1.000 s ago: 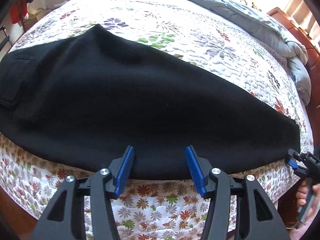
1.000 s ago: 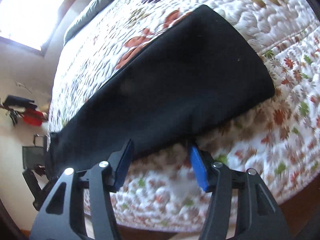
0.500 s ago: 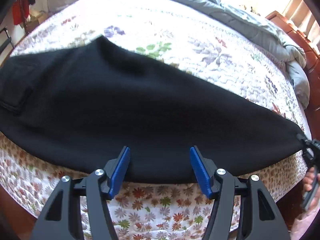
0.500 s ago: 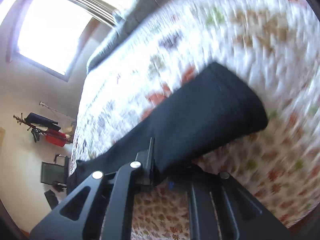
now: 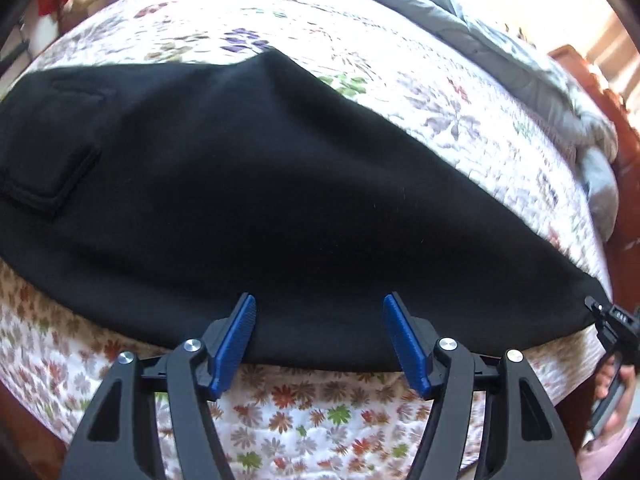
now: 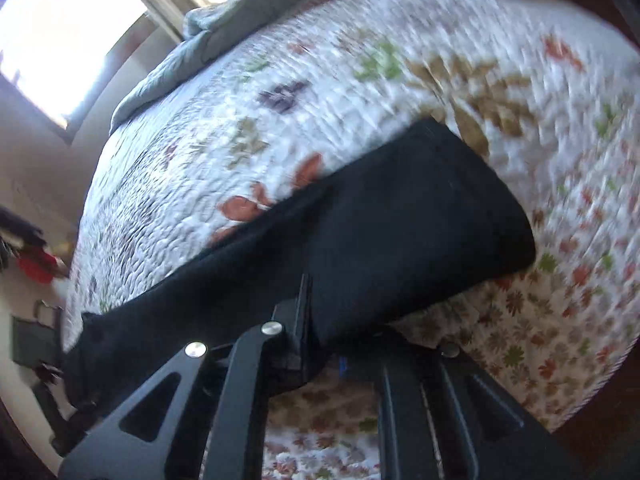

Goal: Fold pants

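Left wrist view: the black pants [image 5: 260, 208] lie stretched across the flowered quilt [image 5: 400, 60], near edge along the bed's side. The left gripper [image 5: 318, 334] sits spread wide at that edge, blue pads [image 5: 236, 338] holding nothing. Far right, the right gripper [image 5: 600, 314] meets the leg end.

Right wrist view, blurred: the right gripper [image 6: 320, 354] is pinched tight on the pants [image 6: 400, 232] edge, the quilt [image 6: 320, 80] beneath.

Floral quilted bed [image 5: 360, 60], grey duvet [image 5: 520, 76], bright window [image 6: 60, 28].
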Motion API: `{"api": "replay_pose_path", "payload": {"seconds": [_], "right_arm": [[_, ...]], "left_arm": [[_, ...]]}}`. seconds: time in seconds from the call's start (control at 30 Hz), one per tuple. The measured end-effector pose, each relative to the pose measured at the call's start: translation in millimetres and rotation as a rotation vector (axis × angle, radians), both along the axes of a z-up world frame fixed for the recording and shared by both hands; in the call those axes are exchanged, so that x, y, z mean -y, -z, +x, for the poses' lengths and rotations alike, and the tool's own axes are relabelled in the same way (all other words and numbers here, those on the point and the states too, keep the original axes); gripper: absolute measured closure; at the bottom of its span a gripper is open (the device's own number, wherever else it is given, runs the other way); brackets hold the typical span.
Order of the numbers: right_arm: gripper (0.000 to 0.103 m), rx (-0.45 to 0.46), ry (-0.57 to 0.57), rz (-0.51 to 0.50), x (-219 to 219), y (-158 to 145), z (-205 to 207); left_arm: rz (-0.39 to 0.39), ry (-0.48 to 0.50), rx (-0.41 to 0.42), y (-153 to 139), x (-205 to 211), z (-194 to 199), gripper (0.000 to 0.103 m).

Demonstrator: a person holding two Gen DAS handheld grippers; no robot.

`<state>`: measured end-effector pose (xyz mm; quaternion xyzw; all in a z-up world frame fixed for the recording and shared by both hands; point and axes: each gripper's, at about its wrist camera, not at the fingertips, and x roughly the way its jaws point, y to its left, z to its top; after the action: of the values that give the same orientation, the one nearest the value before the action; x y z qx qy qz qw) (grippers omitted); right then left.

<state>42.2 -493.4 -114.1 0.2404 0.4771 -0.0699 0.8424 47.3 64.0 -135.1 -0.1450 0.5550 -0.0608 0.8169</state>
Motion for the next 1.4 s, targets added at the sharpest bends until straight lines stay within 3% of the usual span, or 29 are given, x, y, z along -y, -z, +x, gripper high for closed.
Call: {"api": "replay_pose_path", "payload": {"seconds": [0.17,0.3,0.67,1.1,1.2,1.27,1.33,1.4], "right_arm": [[0.094,0.095,-0.194,-0.11,-76.9,-53.9,8.6],[0.094,0.122,-0.347,-0.133,-140.1,-69.8,19.0],[0.094,0.013,-0.612,-0.174,-286.2,-25.9,37.4],[0.093,-0.02,-0.786,-0.24,-380.9,1.1,40.0],[0.086,-0.033,-0.828,-0.272,-395.9,8.7,37.1],[0.066,-0.041,-0.864,-0.27,-400.8,13.3,34.1],[0.044,-0.06,-0.908,-0.186,-402.6,16.9,30.1],[0.042,-0.082,-0.96,-0.069,-402.9,19.6,24.0]], "left_arm": [[0.003,-0.009,0.025,-11.6,-12.0,-9.2,0.036],[-0.01,-0.037,0.022,-12.9,-26.7,-13.8,0.036],[-0.046,-0.141,0.024,-11.7,-70.3,-23.4,0.036],[-0.059,-0.172,0.023,-12.0,-91.0,-26.9,0.036],[-0.069,-0.184,0.017,-11.8,-95.0,-27.0,0.036],[-0.08,-0.189,0.012,-12.2,-96.7,-27.2,0.036],[-0.088,-0.188,0.011,-13.4,-97.2,-26.7,0.036],[-0.106,-0.181,0.013,-15.2,-96.6,-25.5,0.036]]}}
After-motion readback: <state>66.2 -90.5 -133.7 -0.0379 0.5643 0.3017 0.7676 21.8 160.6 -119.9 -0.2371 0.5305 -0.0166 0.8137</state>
